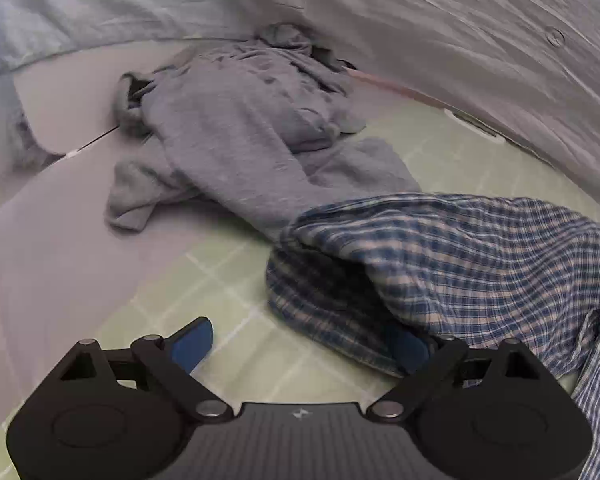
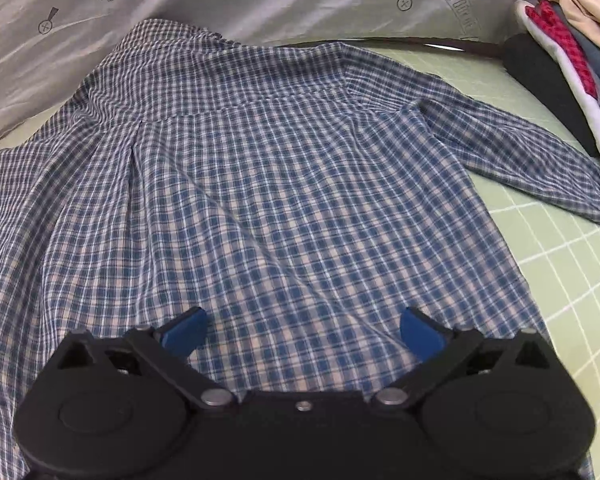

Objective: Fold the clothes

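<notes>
One plaid shirt [image 2: 260,184] is spread back-up on the green gridded mat [image 2: 572,264], a sleeve stretched toward folded clothes [image 2: 572,60]. Both hand-held grippers are held wide open: the right [image 2: 302,330] over its hem, the left [image 1: 300,346] at a lifted edge [image 1: 340,280]. A grey sweatshirt [image 1: 236,136] is heaped beyond.

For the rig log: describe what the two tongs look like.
Both match: the left tongs and right tongs have matte black bodies, angular linkage arms with silver pivot pins, round housings at each side, and blue fingertips. The left bears a small pale logo. No cables or sleeves show.
</notes>
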`<state>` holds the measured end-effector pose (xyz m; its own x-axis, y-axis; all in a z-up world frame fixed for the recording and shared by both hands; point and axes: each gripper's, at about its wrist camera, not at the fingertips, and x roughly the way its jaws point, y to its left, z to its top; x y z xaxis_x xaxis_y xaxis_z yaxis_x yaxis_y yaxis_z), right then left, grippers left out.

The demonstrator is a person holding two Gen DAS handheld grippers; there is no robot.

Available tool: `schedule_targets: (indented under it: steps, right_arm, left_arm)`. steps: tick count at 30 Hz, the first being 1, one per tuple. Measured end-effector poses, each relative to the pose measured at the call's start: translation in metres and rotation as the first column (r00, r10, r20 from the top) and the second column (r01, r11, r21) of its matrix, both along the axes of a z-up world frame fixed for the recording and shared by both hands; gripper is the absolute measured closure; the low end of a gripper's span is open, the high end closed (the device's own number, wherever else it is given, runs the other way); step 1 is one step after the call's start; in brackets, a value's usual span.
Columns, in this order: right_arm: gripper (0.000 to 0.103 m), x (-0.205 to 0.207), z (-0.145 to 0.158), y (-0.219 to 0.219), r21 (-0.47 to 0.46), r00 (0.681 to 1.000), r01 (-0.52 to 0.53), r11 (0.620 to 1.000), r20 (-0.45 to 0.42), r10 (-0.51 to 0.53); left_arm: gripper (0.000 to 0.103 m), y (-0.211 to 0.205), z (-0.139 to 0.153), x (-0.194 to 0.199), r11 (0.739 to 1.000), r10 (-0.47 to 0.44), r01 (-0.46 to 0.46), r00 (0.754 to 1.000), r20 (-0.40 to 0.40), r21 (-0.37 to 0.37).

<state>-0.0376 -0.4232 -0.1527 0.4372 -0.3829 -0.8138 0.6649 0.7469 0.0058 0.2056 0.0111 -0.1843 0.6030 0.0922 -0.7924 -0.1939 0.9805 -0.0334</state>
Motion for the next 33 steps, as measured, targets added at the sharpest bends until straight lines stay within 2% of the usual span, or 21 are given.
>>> schedule_targets:
  steps: [8,11,12,13,15,16,17,20,24,31,33]
  right_arm:
    - [0.0,0.0,-0.002,0.007,-0.024,0.999,0.04,0.999,0.027,-0.04]
    - [0.0,0.0,-0.003,0.009,-0.032,0.998,0.049,0.998,0.037,-0.048]
    - [0.0,-0.001,-0.003,0.01,-0.034,0.998,0.047,0.998,0.039,-0.046]
    - [0.0,-0.001,-0.003,0.01,-0.035,0.998,0.048,0.998,0.041,-0.046]
    - [0.0,-0.001,-0.004,0.011,-0.039,0.998,0.049,0.998,0.045,-0.047]
    - [0.0,-0.001,-0.004,0.012,-0.04,0.998,0.049,0.998,0.047,-0.047]
    - [0.0,-0.001,-0.004,0.012,-0.042,0.998,0.05,0.998,0.049,-0.047]
    - [0.0,-0.002,-0.004,0.012,-0.046,0.998,0.045,0.998,0.054,-0.042]
    - [0.0,-0.003,-0.005,0.013,-0.05,0.998,0.038,0.998,0.06,-0.035]
    - [0.0,-0.004,-0.006,0.013,-0.061,0.997,0.035,0.998,0.073,-0.03]
    - [0.0,-0.004,-0.005,0.013,-0.064,0.997,0.035,0.997,0.075,-0.03]
  left_arm:
    - [0.009,-0.018,-0.002,-0.006,0.999,-0.04,0.039,0.999,0.032,0.038]
    - [0.021,-0.025,-0.002,-0.008,0.997,-0.055,0.053,0.998,0.043,0.053]
    - [0.036,-0.027,-0.002,-0.009,0.997,-0.06,0.057,0.997,0.048,0.056]
    - [0.056,-0.027,0.0,-0.009,0.997,-0.064,0.061,0.996,0.057,0.056]
    - [0.073,-0.025,0.003,-0.011,0.996,-0.072,0.068,0.996,0.061,0.054]
    - [0.087,-0.023,0.004,-0.011,0.997,-0.07,0.067,0.996,0.059,0.046]
    - [0.093,-0.019,0.004,-0.012,0.997,-0.065,0.063,0.996,0.056,0.035]
    - [0.094,0.0,0.008,-0.018,1.0,-0.019,0.02,0.999,0.048,-0.016]
    - [0.099,0.037,0.023,-0.037,0.997,0.061,-0.059,0.997,0.056,-0.041]
    - [0.103,0.124,0.072,-0.065,0.964,0.241,-0.222,0.962,0.126,-0.148]
    - [0.103,0.132,0.073,-0.063,0.957,0.261,-0.24,0.958,0.12,-0.161]
